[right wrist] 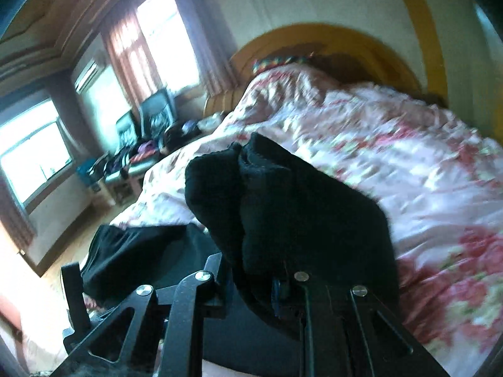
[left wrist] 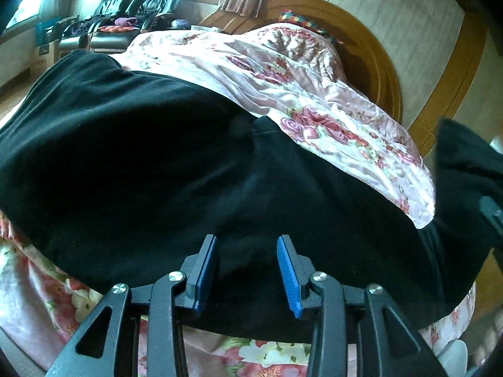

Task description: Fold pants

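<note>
**A:** How do your jaws stand?

**B:** My left gripper [left wrist: 247, 275] is parted, blue pads [left wrist: 287, 275] well apart, nothing between them; the black cloth lies just beyond the tips. My right gripper [right wrist: 251, 279] is closed on a thick bunch of the pants [right wrist: 283, 194]. The cloth covers its fingers, so I can't see the pads themselves, only that the bundle stands up out of the clamp.

**A:** And the biggest thing around you?

**B:** The bed, under a pink floral quilt [left wrist: 314, 94]. I'll place everything from that. The wooden headboard [left wrist: 377, 62] arches at its far end, and a heaped part of the quilt rises in front of it.

**A:** Where are the pants?

**B:** On the quilt, at the near edge of the bed. In my left view they spread wide and dark [left wrist: 157, 157] across the bedding, from side to side. One end is lifted off the quilt in my right grip, and the rest trails down onto the bed.

**A:** Anything smaller?

**B:** Beyond the bed's far side, two black chairs [left wrist: 138, 3] stand by the curtained windows [right wrist: 157, 37], with small clutter on them that I can't make out.
</note>
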Motion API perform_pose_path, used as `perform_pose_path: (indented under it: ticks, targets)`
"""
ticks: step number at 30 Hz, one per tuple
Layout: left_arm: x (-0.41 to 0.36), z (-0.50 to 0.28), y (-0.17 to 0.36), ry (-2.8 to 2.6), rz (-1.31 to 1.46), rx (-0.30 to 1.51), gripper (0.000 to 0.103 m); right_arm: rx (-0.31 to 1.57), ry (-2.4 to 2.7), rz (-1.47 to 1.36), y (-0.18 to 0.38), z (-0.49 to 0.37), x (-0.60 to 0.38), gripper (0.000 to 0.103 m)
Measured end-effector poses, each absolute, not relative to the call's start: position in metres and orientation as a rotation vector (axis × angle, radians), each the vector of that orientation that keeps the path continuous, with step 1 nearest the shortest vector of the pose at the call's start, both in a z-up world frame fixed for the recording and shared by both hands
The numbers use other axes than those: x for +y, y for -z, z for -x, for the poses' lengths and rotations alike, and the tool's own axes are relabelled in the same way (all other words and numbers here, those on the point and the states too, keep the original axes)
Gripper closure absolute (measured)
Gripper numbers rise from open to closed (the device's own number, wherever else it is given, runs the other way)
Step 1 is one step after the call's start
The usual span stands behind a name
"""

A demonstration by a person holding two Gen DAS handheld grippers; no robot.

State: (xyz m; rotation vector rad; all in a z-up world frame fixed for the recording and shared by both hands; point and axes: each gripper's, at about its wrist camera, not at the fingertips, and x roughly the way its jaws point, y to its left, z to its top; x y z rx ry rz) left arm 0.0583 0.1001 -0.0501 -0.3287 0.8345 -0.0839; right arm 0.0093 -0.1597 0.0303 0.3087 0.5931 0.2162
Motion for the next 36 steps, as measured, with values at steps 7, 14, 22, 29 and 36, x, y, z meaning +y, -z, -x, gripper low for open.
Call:
perform_pose_path:
  ticks: [7,14,22,29,36]
  targets:
    - [0.109,-0.059,0.053,0.068,0.365,0.821,0.063,0.769,-0.301,-0.243,0.027,-0.049,-0.105,0.073]
    - [0.117,-0.058,0.054,0.114,0.456,0.798,0.063,0.855,-0.399,-0.223,0.053,-0.039,-0.095,0.032]
    - [0.108,-0.054,0.042,0.274,0.582,0.708,0.047,0.642,-0.378,-0.335,0.018,0.015,-0.167,0.041]
    - [0.053,-0.079,0.038,0.396,0.523,0.788,0.043,0.639,-0.083,-0.361,0.027,0.008,-0.236,0.073]
    - [0.021,-0.095,0.049,0.386,0.481,0.853,0.075,0.709,-0.104,-0.376,0.058,0.004,-0.243,0.085]
